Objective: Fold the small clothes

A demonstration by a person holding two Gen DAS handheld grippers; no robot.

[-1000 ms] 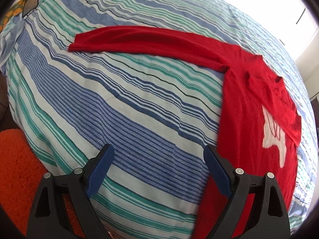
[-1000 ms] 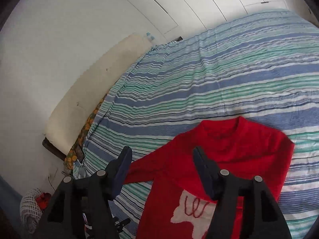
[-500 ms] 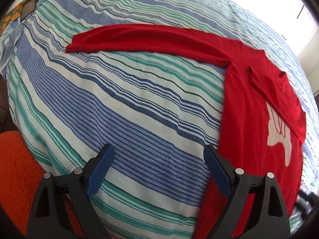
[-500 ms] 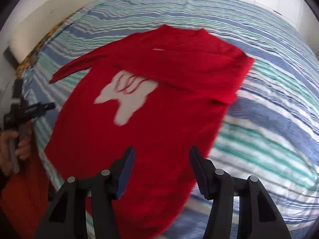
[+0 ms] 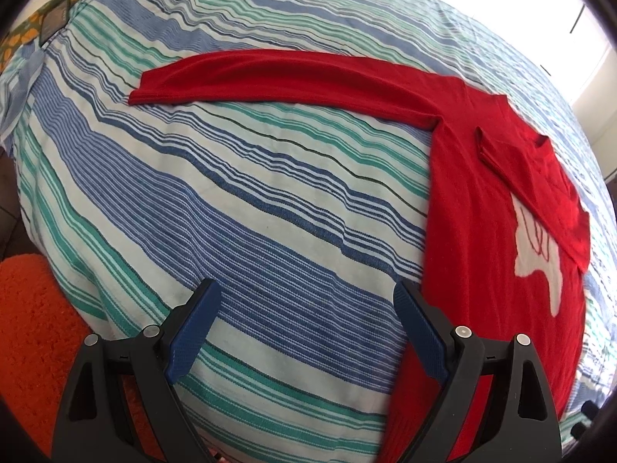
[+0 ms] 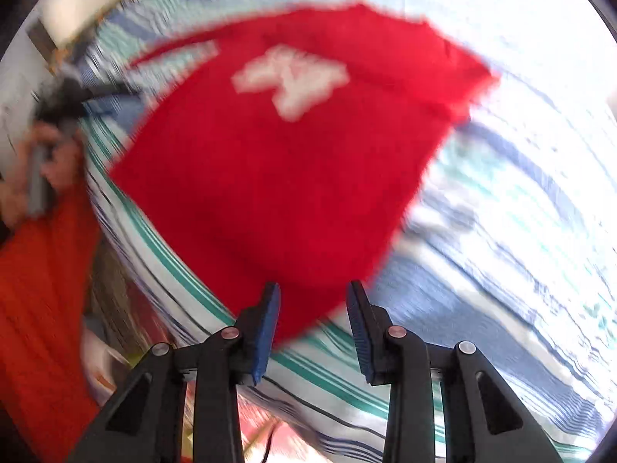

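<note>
A red sweater (image 5: 482,231) with a white motif (image 5: 540,266) lies flat on the striped bedspread (image 5: 250,200). One sleeve (image 5: 289,73) stretches out to the left; the other sleeve (image 5: 540,177) is folded across the chest. My left gripper (image 5: 306,289) hangs wide open over the bed's near edge, its right finger just above the sweater's side edge, holding nothing. The right wrist view is blurred: my right gripper (image 6: 314,288) hovers over the bottom corner of the sweater (image 6: 277,173). Its jaws are closing and the hem lies beneath the gap, with no pad pressing on it.
An orange rug (image 5: 34,328) covers the floor at the bed's left side. A patterned cloth (image 5: 34,23) lies at the bed's far left corner. In the right wrist view a hand (image 6: 50,162) holds the left gripper (image 6: 77,92) at the left.
The right gripper has swung from above the neckline down to the sweater's bottom corner, rolling as it went, and its jaws have narrowed. The left gripper has stayed put and open.
</note>
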